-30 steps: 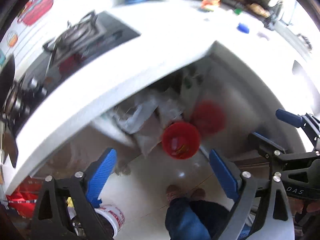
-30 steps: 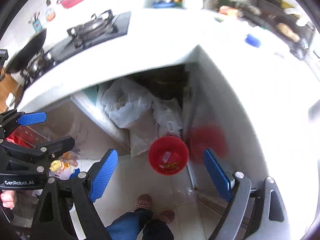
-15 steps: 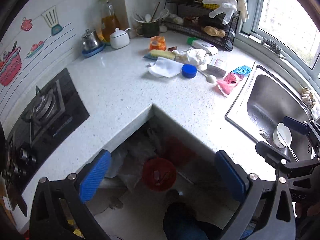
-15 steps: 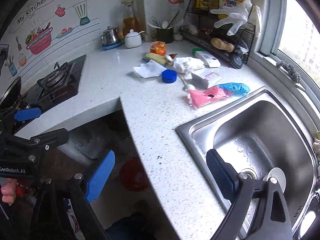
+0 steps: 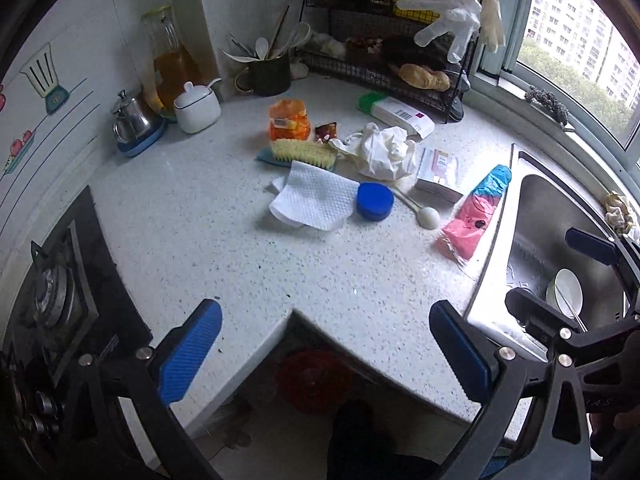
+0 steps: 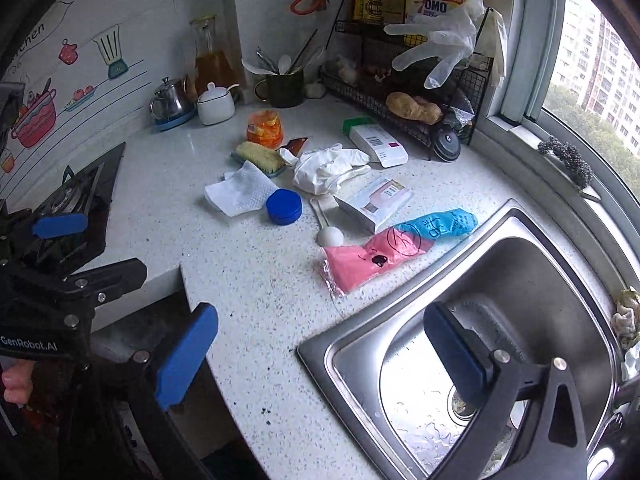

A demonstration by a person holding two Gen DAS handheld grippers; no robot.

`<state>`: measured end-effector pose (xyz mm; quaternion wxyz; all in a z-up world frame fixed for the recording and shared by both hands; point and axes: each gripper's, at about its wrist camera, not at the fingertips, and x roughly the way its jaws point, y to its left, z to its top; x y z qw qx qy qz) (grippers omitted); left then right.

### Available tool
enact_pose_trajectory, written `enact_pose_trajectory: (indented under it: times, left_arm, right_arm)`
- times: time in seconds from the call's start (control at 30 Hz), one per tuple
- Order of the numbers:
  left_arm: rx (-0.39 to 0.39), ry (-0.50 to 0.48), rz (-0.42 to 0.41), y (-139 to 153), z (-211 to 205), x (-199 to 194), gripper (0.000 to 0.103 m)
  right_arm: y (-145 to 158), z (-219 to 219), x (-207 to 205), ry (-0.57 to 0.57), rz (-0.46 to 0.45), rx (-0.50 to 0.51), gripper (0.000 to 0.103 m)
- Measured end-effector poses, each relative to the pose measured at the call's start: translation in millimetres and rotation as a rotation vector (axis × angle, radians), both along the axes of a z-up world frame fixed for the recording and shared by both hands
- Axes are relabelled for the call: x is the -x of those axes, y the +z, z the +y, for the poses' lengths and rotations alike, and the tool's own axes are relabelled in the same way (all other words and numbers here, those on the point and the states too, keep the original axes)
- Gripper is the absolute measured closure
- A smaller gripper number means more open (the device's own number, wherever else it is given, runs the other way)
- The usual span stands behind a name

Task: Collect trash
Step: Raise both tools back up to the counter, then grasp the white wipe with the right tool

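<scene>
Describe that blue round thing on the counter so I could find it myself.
Start at the steel sink and look across the speckled white counter toward the stove. The round blue lid lies flat beside a white paper towel, near a white spoon. It is the only solid blue disc there.

worktop (image 5: 224,248): stove (image 5: 60,300) at left, sink (image 6: 520,280) at right | paper towel (image 5: 316,200) left of, touching lid (image 5: 375,201) | brush (image 5: 304,153) behind towel | bucket (image 5: 314,380) on floor below worktop
</scene>
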<state>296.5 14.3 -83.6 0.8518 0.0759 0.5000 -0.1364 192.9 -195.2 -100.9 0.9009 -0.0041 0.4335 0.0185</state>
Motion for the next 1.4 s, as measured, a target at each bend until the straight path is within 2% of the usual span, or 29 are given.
enact_pose_trajectory:
  times: [0.33,0.7,0.9,1.03,1.13,1.17,1.2,1.23,1.27,1.3,1.4]
  left_arm:
    - [-0.012,0.081,0.074,-26.8,51.6,-87.7,0.000]
    - [-0.018,0.182,0.175,-67.9,96.2,-134.4,0.000]
    - [-0.033,0.196,0.206,-82.4,105.1,-142.7,0.000]
    - [-0.027,0.207,0.212,-83.1,111.4,-143.4,0.000]
    - [-0.027,0.205,0.214,-82.2,113.5,-141.8,0.000]
    - [-0.026,0.203,0.214,-81.4,113.5,-140.8,0.000]
    - [-0.024,0.201,0.213,-80.5,113.9,-139.9,0.000]
    - [-0.022,0.199,0.211,-78.9,112.6,-139.9,0.000]
    - [-0.019,0.196,0.209,-77.7,112.9,-138.8,0.000]
    - [-0.019,0.193,0.206,-76.2,111.5,-138.1,0.000]
    - [-0.012,0.178,0.198,-70.1,106.0,-135.0,0.000]
  right_arm:
    - [-16.9,40.5,-110.1,0.103,0.073,0.014,0.000]
    - [-58.3,84.2,-197.8,0.264,0.178,0.006,0.001]
    - [-82.9,96.6,-221.1,0.315,0.269,0.018,0.018]
    - [-88.0,101.6,-221.4,0.332,0.270,0.045,0.021]
    - [-85.2,106.5,-217.9,0.350,0.251,0.065,0.034]
    - [-83.7,108.2,-215.4,0.358,0.245,0.062,0.044]
    - [-81.3,111.3,-211.7,0.369,0.238,0.057,0.061]
    - [-79.5,115.3,-208.6,0.381,0.236,0.051,0.071]
    - [-78.6,118.9,-205.0,0.391,0.239,0.045,0.088]
    - [-78.3,122.8,-200.9,0.392,0.238,0.051,0.093]
    - [-77.3,121.6,-196.2,0.376,0.239,0.026,0.096]
